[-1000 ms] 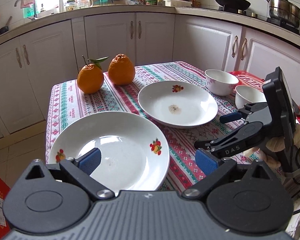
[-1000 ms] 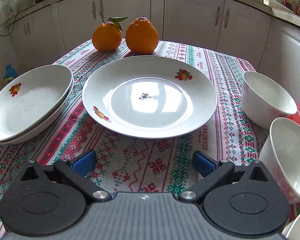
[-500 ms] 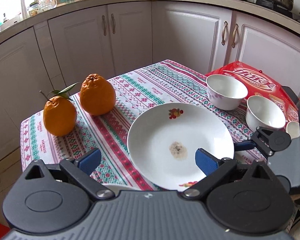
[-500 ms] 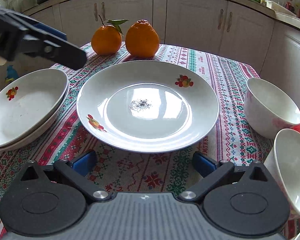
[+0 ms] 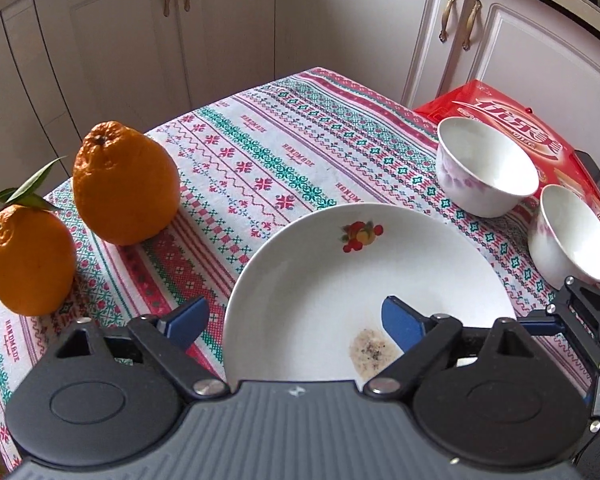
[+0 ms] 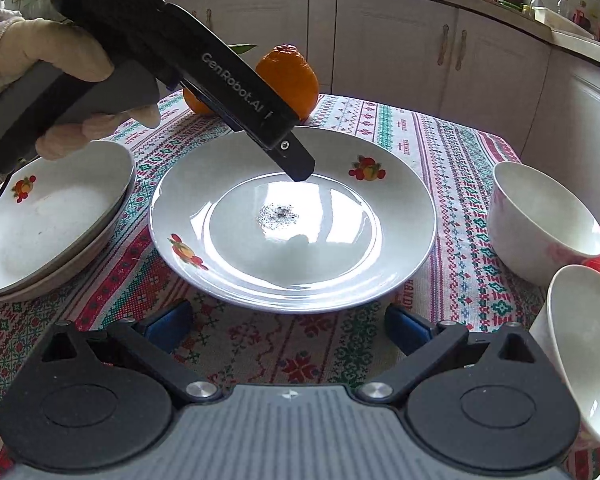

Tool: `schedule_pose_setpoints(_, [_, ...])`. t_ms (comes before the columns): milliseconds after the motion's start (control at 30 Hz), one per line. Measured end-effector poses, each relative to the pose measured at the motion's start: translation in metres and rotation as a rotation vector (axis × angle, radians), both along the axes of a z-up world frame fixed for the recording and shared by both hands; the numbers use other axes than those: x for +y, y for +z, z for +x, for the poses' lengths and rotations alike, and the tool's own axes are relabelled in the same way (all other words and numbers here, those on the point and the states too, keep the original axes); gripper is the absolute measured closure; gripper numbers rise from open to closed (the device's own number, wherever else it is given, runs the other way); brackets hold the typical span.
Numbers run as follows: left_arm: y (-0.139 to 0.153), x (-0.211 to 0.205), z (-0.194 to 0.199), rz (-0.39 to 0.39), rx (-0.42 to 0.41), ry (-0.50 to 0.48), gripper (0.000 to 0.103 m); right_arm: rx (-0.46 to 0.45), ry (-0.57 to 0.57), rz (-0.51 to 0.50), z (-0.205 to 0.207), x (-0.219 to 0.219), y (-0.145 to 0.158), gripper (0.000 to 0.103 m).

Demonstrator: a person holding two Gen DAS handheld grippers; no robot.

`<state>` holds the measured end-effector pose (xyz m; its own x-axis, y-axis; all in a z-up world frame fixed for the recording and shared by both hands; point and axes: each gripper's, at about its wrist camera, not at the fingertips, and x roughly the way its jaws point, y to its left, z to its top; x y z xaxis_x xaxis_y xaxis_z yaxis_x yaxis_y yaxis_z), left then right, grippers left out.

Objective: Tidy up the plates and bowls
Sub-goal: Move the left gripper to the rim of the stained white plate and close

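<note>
A white plate (image 5: 352, 280) with fruit prints and a dark speck spot lies mid-table; it also shows in the right wrist view (image 6: 292, 220). My left gripper (image 5: 292, 320) is open, its jaws straddling the plate's left rim, one finger over the plate. In the right wrist view the left gripper's body (image 6: 204, 76) hangs over the plate. My right gripper (image 6: 288, 324) is open and empty just in front of the plate's near rim. Two stacked white plates (image 6: 48, 220) lie at the left. Two white bowls (image 5: 484, 168) (image 5: 568, 232) stand at the right.
Two oranges (image 5: 124, 184) (image 5: 28, 260) sit at the table's far left corner. A red packet (image 5: 512, 120) lies under the bowls at the right edge. White kitchen cabinets (image 5: 220, 32) stand behind the patterned tablecloth (image 5: 268, 148).
My left gripper has moved from the stacked plates over to the middle plate and lowered onto its left rim. The right gripper has barely moved.
</note>
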<state>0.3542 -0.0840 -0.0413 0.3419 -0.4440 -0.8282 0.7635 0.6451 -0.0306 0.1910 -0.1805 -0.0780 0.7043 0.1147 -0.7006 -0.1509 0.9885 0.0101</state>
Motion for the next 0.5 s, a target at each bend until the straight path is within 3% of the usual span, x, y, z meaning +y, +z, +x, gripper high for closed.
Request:
schedule_pose_setpoints(267, [-0.010,-0.012,0.016,0.033,0.054,-0.036,0.025,-0.015,0.002,0.003,0.002,-0.003,0.000,0.003])
schedule_pose_setpoints(500, [-0.015,-0.017,0.023,0.043,0.102,-0.074,0.028,-0.028,0.014,0.004,0.004,-0.003,0.001,0.006])
